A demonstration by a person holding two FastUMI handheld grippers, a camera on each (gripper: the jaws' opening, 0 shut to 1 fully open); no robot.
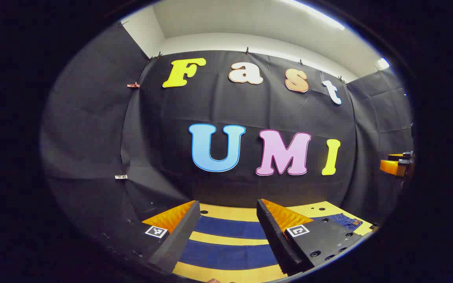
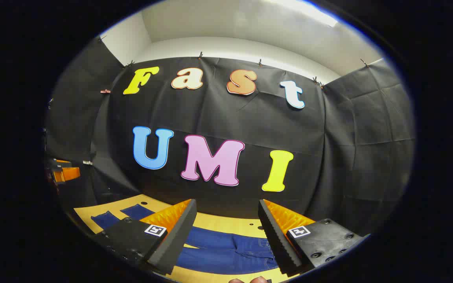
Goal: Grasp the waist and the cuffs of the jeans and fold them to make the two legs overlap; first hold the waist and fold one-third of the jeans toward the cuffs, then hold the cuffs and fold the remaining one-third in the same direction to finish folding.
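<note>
The worktop [image 2: 218, 222] carries the jeans [image 2: 226, 245], which lie flat along it with both legs spread apart, one leg nearer its far edge. The left gripper [image 1: 228, 224] hangs above the legs with fingers apart, empty. The right gripper [image 2: 226, 224] hangs above the waist part, fingers also apart.

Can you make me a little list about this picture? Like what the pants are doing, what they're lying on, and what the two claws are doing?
pants: blue jeans, spread flat, legs apart, not folded yet
lying on: yellow table
left claw: open, above the legs, holding nothing
right claw: open, above the waist end, holding nothing
behind: black cloth wall
fold progress: not started
</note>
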